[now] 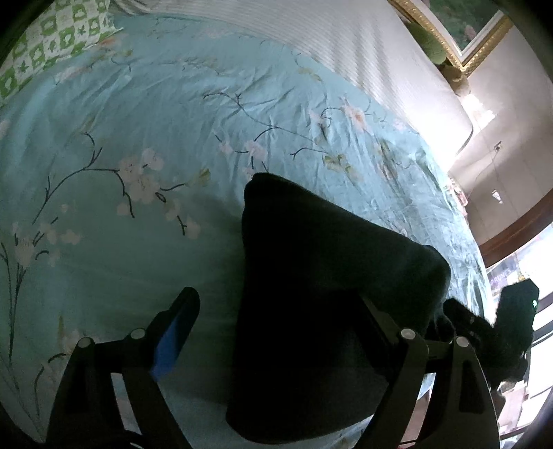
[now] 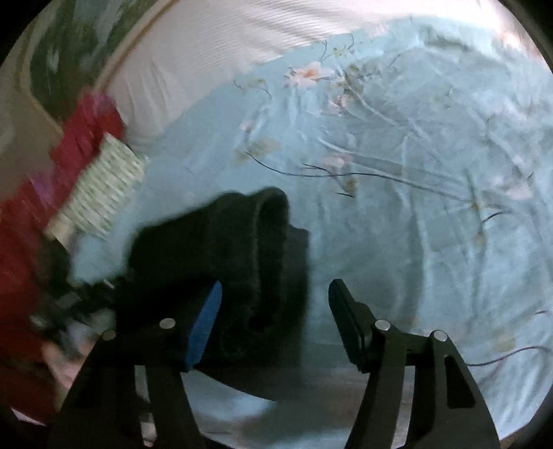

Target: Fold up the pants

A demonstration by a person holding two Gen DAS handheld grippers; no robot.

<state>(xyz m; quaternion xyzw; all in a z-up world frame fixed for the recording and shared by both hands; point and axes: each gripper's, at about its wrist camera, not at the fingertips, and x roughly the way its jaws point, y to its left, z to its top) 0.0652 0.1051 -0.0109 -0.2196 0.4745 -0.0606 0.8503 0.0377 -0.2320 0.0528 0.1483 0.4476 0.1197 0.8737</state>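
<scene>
The black pants (image 1: 321,304) lie folded into a thick dark bundle on the light blue floral bedsheet (image 1: 138,138). My left gripper (image 1: 280,321) is open, its fingers apart on either side of the bundle's near part, with the right finger partly hidden by the fabric. In the right wrist view the pants (image 2: 249,255) lie left of centre with a rolled edge facing me. My right gripper (image 2: 274,304) is open, and the bundle's near edge lies between its fingers, nearer the blue-padded left one. That view is blurred by motion.
A green and white checked pillow (image 1: 52,45) lies at the far left of the bed. A white headboard (image 1: 345,45) and a gold-framed picture (image 1: 477,31) stand behind. The other gripper (image 1: 504,321) shows at the right. A person in red (image 2: 41,214) is at the left.
</scene>
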